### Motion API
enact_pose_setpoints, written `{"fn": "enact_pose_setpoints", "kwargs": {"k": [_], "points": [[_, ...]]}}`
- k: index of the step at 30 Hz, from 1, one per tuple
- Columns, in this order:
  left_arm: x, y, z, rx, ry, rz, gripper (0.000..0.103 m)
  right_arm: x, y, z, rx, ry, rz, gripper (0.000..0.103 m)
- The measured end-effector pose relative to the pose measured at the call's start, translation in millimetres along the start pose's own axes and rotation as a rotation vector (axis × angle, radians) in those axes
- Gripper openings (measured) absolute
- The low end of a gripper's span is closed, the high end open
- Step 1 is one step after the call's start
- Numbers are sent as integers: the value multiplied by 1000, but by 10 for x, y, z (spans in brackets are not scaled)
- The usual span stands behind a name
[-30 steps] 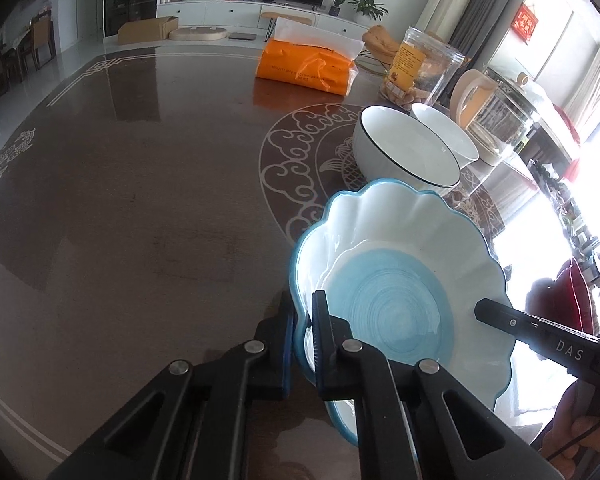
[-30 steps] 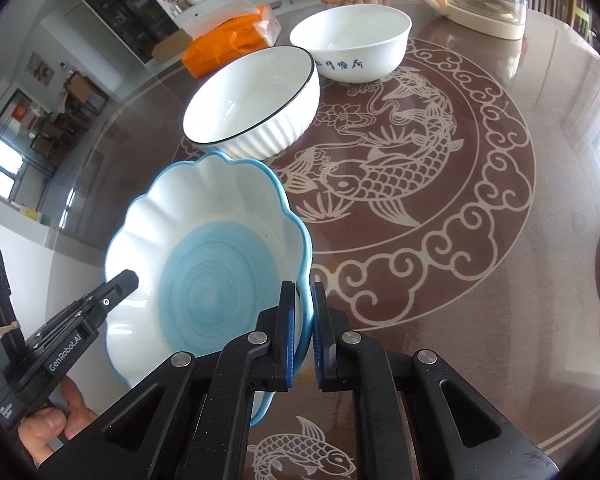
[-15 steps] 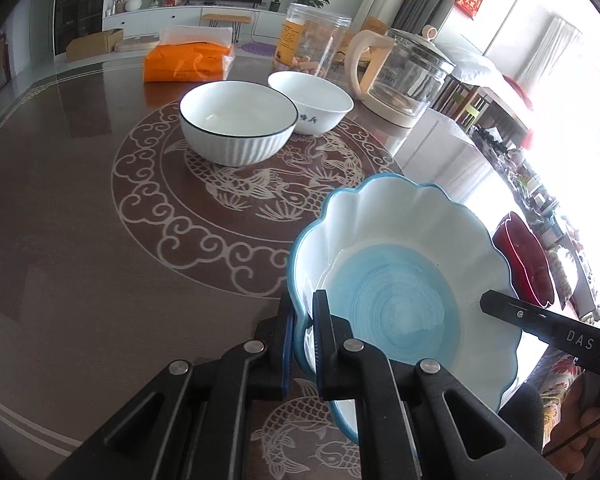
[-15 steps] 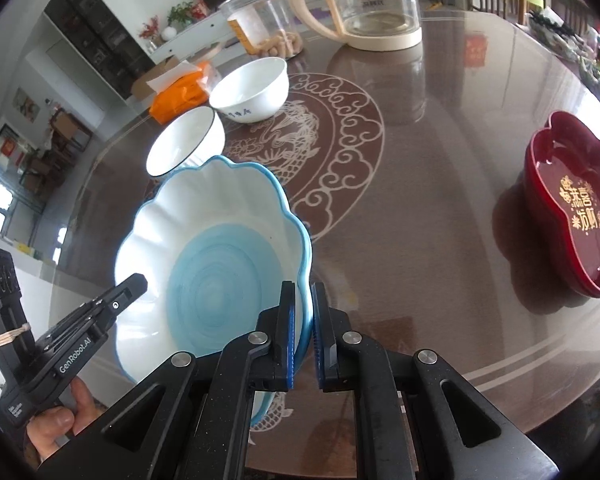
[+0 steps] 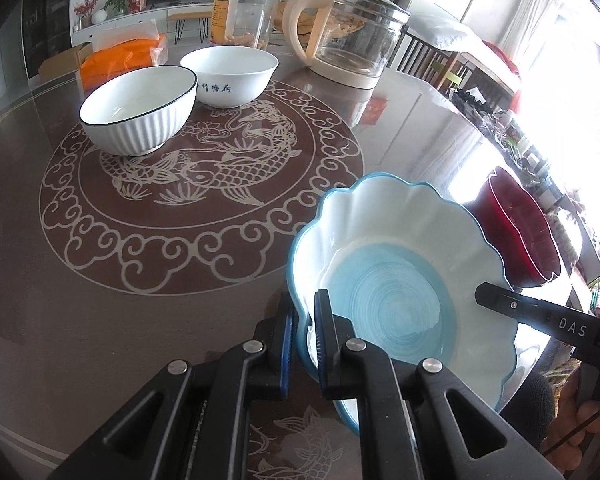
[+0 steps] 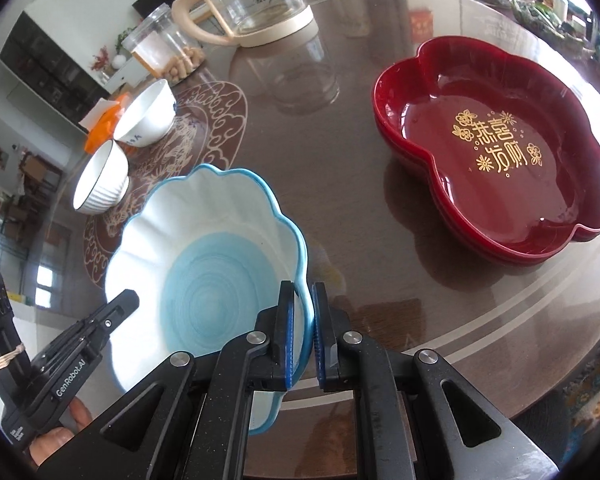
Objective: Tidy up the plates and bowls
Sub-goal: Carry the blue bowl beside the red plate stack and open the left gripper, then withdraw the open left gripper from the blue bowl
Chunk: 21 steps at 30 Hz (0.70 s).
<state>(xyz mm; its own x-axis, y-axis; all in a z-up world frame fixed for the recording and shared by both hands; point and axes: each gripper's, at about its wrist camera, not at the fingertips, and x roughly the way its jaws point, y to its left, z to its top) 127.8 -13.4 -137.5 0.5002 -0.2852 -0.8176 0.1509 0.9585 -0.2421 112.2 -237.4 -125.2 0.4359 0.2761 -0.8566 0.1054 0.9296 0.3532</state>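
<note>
Scalloped blue-rimmed plate (image 5: 396, 280) is held between my two grippers, above the table's near edge, not resting on it. Left gripper (image 5: 302, 332) is clamped on the plate's left rim, one pad inside, one outside. Right gripper (image 6: 300, 332) is clamped on the opposite rim the same way. Each gripper shows in the other's view, with fingers (image 6: 56, 436) of my left hand on its handle.

Red flower-shaped tray (image 6: 496, 148) with gold lettering sits on the table (image 6: 340, 184) to the right of the plate, near the table's right edge, apart from it. Black-rimmed ribbed bowl (image 5: 138, 110) and white bowl with blue characters (image 5: 230, 74) stand just beside each other on the far side of the fish medallion. Behind them: orange tissue pack (image 5: 120, 60), clear jar (image 5: 246, 12), glass kettle (image 5: 348, 36)
</note>
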Motion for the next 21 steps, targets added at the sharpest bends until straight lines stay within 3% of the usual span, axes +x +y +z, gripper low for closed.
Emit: {"fn": "enact_pose_setpoints", "kwargs": {"k": [2, 4, 5, 6, 7, 8, 10, 14, 21], "points": [[-21, -34, -16, 18, -12, 10, 12, -4, -1, 0, -6, -13, 5, 11], [-84, -36, -35, 31, -36, 28, 25, -28, 10, -12, -17, -33, 14, 17], [-130, -21, -50, 30, -50, 40, 46, -50, 15, -22, -24, -48, 3, 23], [-191, 11, -69, 19, -73, 53, 67, -80, 15, -33, -27, -65, -2, 43], [-268, 51, -98, 6, -108, 75, 75, -130, 13, -53, -26, -88, 2, 61], [-350, 91, -130, -1, -145, 105, 82, -200, 14, -83, -27, -120, -5, 62], [-480, 154, -194, 8, -184, 149, 83, -347, 29, -151, -39, -181, -29, 62], [-637, 254, -366, 22, -183, 205, 87, -693, 109, -404, -59, -347, -114, 67], [-746, 300, -624, 33, -140, 219, 87, -1056, 463, -1088, -147, -653, -245, 72]]}}
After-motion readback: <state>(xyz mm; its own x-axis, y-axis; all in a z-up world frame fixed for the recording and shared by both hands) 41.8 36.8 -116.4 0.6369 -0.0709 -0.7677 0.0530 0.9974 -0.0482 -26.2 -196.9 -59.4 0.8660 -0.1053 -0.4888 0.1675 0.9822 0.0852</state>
